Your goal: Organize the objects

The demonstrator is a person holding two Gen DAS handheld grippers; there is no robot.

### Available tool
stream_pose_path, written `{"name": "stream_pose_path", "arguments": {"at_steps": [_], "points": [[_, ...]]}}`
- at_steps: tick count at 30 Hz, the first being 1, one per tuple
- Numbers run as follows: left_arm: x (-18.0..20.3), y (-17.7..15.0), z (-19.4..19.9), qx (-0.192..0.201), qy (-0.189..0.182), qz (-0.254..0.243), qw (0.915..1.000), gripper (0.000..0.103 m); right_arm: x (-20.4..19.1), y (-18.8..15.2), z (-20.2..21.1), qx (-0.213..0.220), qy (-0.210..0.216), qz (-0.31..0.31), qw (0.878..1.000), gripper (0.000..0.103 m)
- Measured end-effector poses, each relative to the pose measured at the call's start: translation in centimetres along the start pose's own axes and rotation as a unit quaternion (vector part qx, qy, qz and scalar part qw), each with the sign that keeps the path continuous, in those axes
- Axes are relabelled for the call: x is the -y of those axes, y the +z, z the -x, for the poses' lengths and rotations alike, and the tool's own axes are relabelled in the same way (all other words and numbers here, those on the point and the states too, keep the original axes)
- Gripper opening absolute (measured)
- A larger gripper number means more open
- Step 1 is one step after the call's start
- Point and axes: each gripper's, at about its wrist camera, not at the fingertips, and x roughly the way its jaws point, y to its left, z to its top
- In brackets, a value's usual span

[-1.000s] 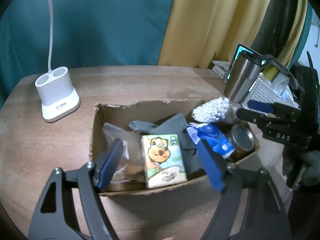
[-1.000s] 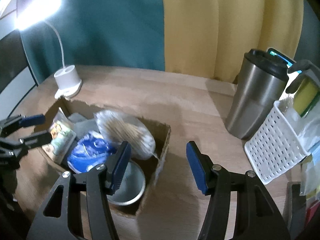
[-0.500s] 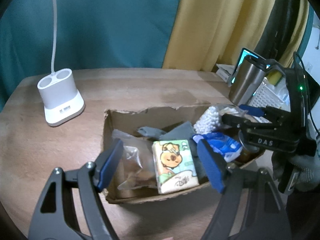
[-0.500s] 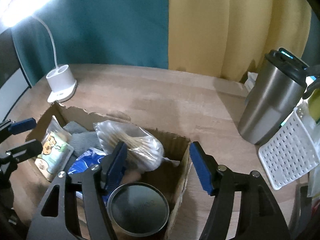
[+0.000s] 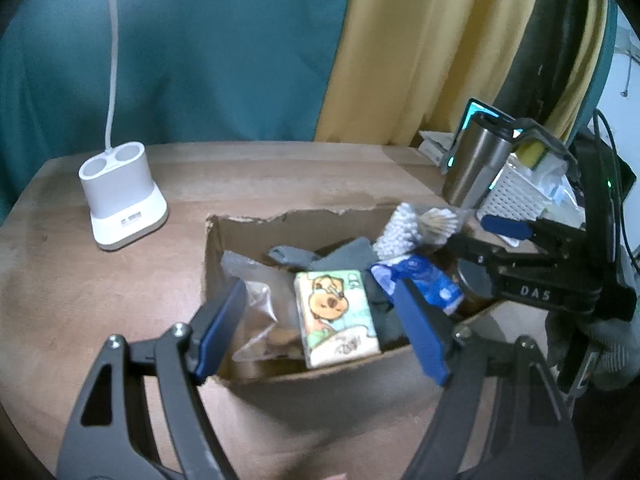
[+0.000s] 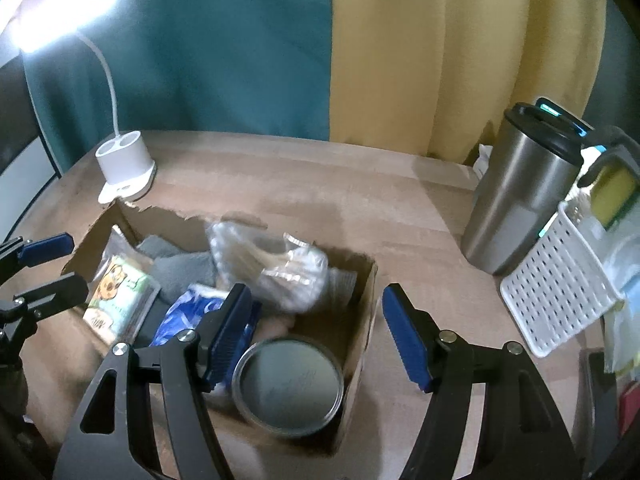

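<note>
A torn cardboard box [image 5: 248, 224] [image 6: 366, 320] sits on the wooden table. It holds a cartoon tissue pack [image 5: 336, 316] [image 6: 116, 300], a clear snack bag [image 5: 256, 300], a grey cloth [image 5: 344, 256] [image 6: 180, 268], a blue packet [image 5: 424, 284] [image 6: 188, 312], a bag of cotton swabs [image 5: 404, 228] [image 6: 272, 268] and a round tin [image 6: 288, 384]. My left gripper [image 5: 320, 332] is open above the box's near wall. My right gripper [image 6: 316, 332] is open over the box's right end, above the tin.
A white lamp base [image 5: 120, 196] [image 6: 124, 168] stands left of the box. A steel tumbler [image 6: 516, 196] [image 5: 476, 164] and a white perforated basket [image 6: 560, 280] with a sponge stand at the right. Curtains hang behind the table.
The right gripper has moved forward over the box's right end, so the tin now lies below its fingers. The left gripper has drawn back a little. Both remain open.
</note>
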Motion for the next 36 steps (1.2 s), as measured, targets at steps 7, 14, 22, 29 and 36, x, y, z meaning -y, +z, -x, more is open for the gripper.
{"name": "stream_pose_path", "arguments": {"at_steps": [7,14,22,29,36], "points": [[0.8,-1.2,1.9,0.008,-0.004,-0.004,1.0000,0.078,-0.7,-1.8,2.6,0.007,-0.001,-0.007,1.000,0.071],[1.3,-2.9,3.8,0.013,-0.006,-0.010,0.9999,0.078,-1.5,-4.0,5.0,0.016,-0.003,-0.010,1.000,0.071],[1.7,-4.9,5.7,0.017,-0.005,-0.010,0.9998,0.078,-2.8,-6.0,7.1,0.022,0.001,-0.012,1.000,0.071],[1.8,-6.6,6.8,0.017,-0.003,-0.012,0.9998,0.078,-3.6,-7.6,8.6,0.028,0.003,-0.015,0.999,0.071],[2.0,-8.1,8.6,0.034,-0.015,-0.008,0.9993,0.102,-4.9,-9.2,9.8,0.028,0.005,-0.008,1.000,0.071]]}}
